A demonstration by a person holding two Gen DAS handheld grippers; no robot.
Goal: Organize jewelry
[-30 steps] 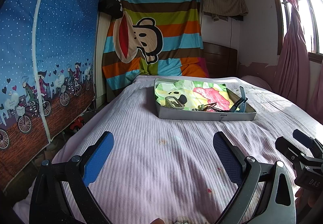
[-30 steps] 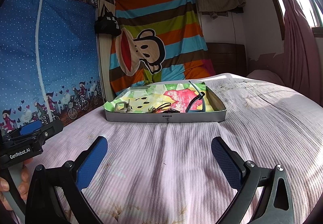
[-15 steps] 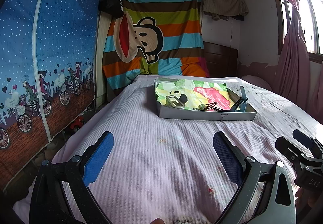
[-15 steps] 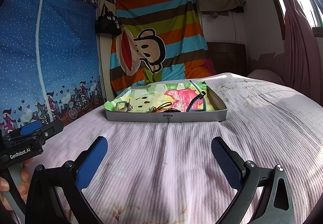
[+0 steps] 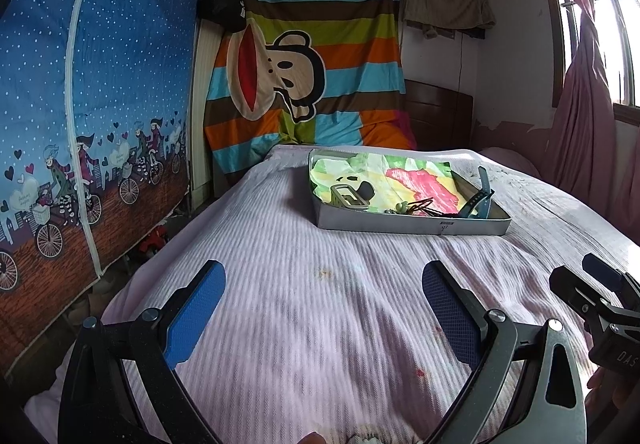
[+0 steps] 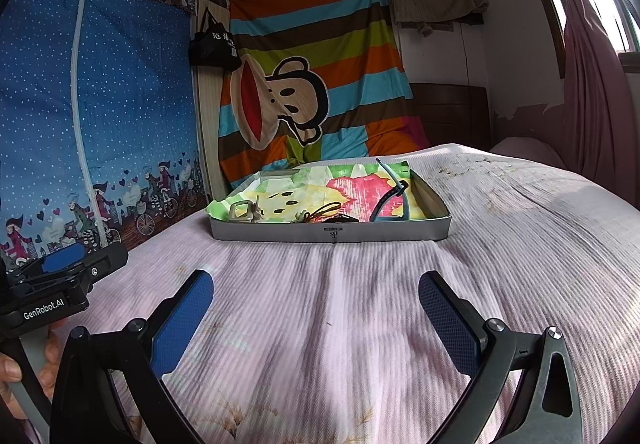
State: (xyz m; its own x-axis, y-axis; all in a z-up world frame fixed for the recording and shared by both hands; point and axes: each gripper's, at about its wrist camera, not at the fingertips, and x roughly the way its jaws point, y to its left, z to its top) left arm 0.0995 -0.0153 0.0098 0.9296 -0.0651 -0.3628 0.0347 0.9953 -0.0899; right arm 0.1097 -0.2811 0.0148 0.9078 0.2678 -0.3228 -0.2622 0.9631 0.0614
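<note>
A shallow grey box (image 5: 408, 227) (image 6: 280, 234) lined with colourful paper sits on the pink striped bed, well ahead of both grippers. Inside lie a blue watch strap (image 5: 478, 199) (image 6: 390, 199), a dark cord bracelet (image 5: 422, 205) (image 6: 324, 212) and a metal buckle piece (image 5: 346, 195) (image 6: 242, 211). My left gripper (image 5: 324, 300) is open and empty above the bed. My right gripper (image 6: 316, 308) is open and empty too. Each gripper shows at the edge of the other's view, the right one (image 5: 600, 300) and the left one (image 6: 60, 276).
The bed (image 5: 320, 284) fills the foreground. A blue printed wardrobe cover (image 5: 80, 103) stands along its left side. A striped monkey blanket (image 5: 312, 83) hangs at the head. A pink curtain (image 5: 580, 103) and window are on the right.
Both grippers have drifted slightly, so the box has shifted a little in both views. Their jaws stay open.
</note>
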